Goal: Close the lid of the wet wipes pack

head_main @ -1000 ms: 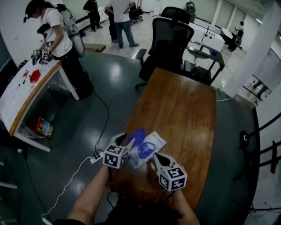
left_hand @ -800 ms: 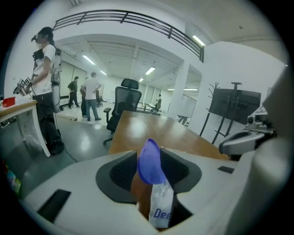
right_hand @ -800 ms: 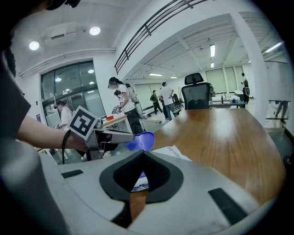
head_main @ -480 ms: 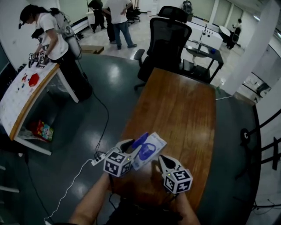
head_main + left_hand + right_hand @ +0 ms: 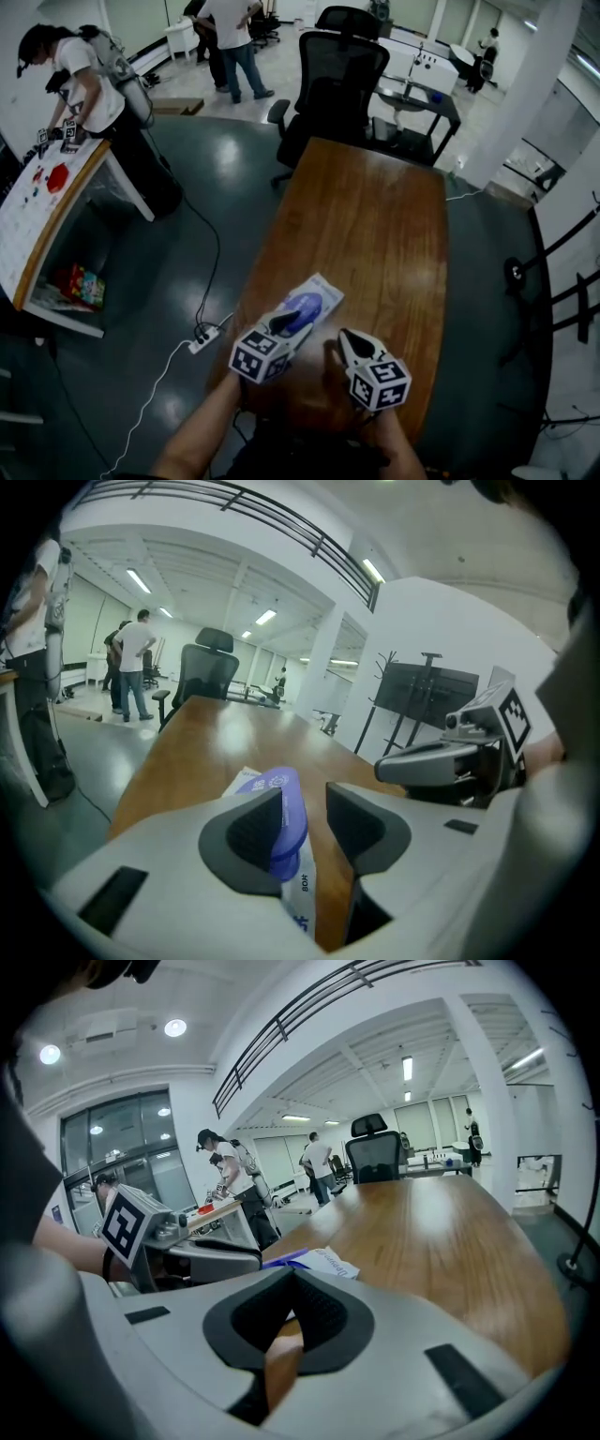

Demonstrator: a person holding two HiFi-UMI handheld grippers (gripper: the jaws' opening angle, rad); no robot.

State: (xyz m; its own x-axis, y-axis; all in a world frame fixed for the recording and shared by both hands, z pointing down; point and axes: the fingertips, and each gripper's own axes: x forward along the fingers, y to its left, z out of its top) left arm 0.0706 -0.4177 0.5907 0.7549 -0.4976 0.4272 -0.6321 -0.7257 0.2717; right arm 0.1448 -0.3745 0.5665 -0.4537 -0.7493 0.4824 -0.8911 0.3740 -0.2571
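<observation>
A long wooden desk (image 5: pixel 375 216) runs away from the person, and a wet wipes pack (image 5: pixel 317 292) lies near its near left edge. The pack's blue lid (image 5: pixel 305 305) shows just ahead of the left tool (image 5: pixel 286 324), which hangs over the pack's near end. The right tool (image 5: pixel 348 339) sits just beside it to the right, over bare wood. A black office chair (image 5: pixel 337 75) stands at the desk's far end. A power strip (image 5: pixel 200 339) lies on the floor to the left.
</observation>
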